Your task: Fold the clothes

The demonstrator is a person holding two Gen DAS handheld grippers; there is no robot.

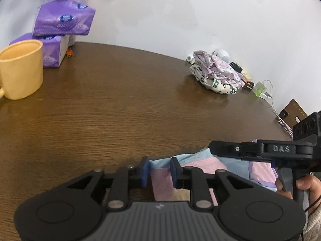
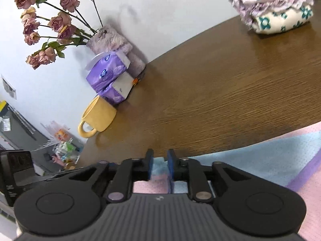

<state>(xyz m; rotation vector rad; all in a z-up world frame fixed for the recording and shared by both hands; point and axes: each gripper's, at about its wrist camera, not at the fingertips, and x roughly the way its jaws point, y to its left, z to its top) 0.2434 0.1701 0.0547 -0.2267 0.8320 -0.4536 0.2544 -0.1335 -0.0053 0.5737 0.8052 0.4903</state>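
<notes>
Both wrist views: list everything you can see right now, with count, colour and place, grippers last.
table: one, dark brown wood, under everything
garment: one, pink, light blue and purple, near table edge under both grippers
folded clothes: one pile, lilac print over cream with green flowers, far side by the wall
mug: one, yellow, table's left end
tissue packs: two, purple, stacked behind the mug
vase of dried roses: one, dusty pink, behind the packs
small clutter: several, mixed colours, by the wall
left gripper: black, blue pads, garment edge between jaws, pads apart
right gripper: same, jaws apart over garment
hand: one, on right gripper's handle
</notes>
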